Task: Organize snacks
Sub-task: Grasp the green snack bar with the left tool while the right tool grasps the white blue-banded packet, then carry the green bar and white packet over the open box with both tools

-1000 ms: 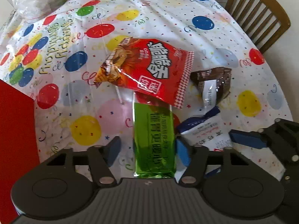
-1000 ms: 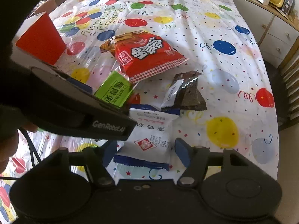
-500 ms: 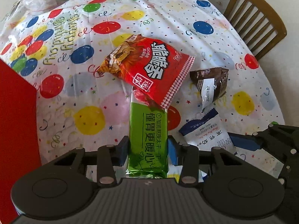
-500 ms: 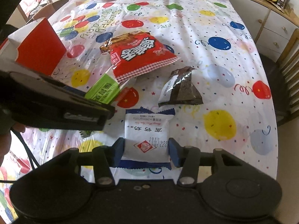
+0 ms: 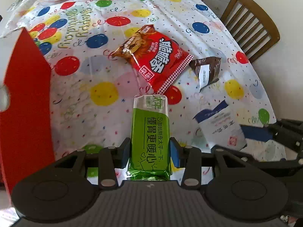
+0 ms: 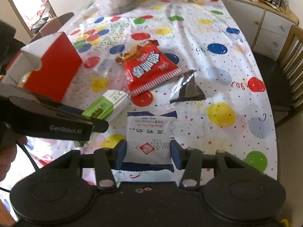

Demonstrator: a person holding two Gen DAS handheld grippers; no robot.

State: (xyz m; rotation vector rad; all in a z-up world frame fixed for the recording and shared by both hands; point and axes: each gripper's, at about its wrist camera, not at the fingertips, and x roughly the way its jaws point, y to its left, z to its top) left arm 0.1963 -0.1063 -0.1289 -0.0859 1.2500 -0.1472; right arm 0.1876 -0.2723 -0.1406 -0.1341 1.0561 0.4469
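The green packet [image 5: 149, 138] sits lengthwise between the pads of my left gripper [image 5: 150, 151], pinched at its near half, its white far end sticking out and clear of the tablecloth [image 5: 106, 126]. My right gripper [image 6: 148, 152] is closed the same way on the white-and-blue packet [image 6: 148, 132], which stands up out of the fingers with its crimped blue edge at the far end. Both grips look like side squeezes on soft foil, so I judge the pouches could slip or fold if I swing them fast.

The red box [image 6: 51, 70] stands open at my left, near the green packet and well apart from the white one; it seems the place to put them. To do this well I would carry the green one over first, keeping it level and lifted above the box wall, and let go only once it is inside. The right tongs should wait, held high, so the two tools do not collide.

Left on the cloth are the red chip bag [image 5: 155, 60] and, just beside it, the dark triangular packet [image 5: 207, 70].
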